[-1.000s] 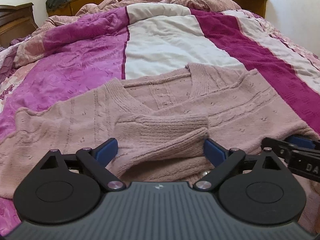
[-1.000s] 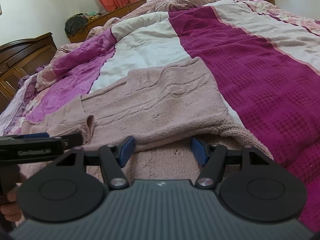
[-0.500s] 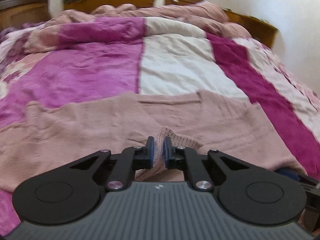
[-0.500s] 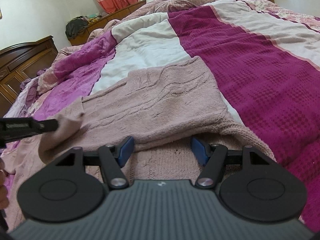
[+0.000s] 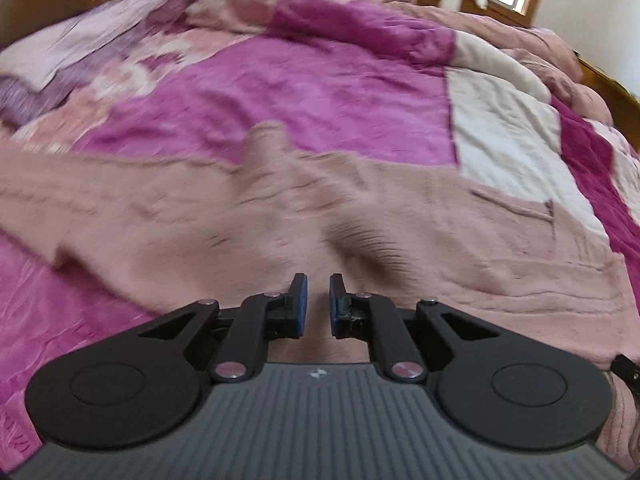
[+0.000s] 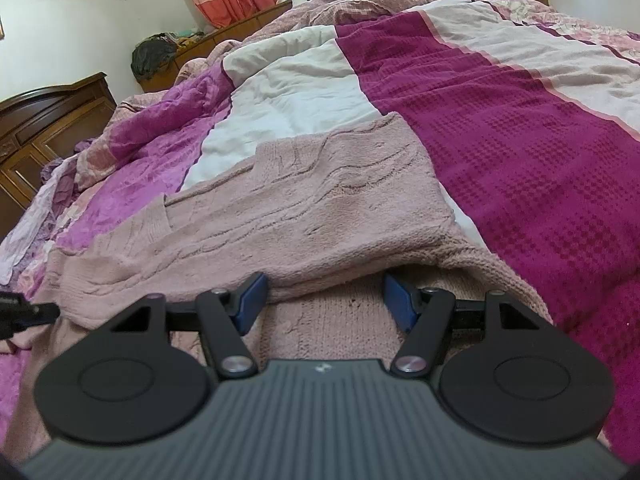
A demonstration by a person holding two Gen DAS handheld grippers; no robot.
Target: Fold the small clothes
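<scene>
L gripper (image 5: 316, 304) swung left, sleeve released; no legible writing on sweater (image 6: 320, 216).

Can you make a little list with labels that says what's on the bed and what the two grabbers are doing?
garment: pink knitted sweater, spread on the bed
bed cover: quilt in magenta, pink and white stripes
left gripper: nearly closed over the sweater; blurry, so a pinch of knit between the pads is uncertain
right gripper: open, low at the sweater's near edge, holding nothing
fold: right side already laid over
</scene>
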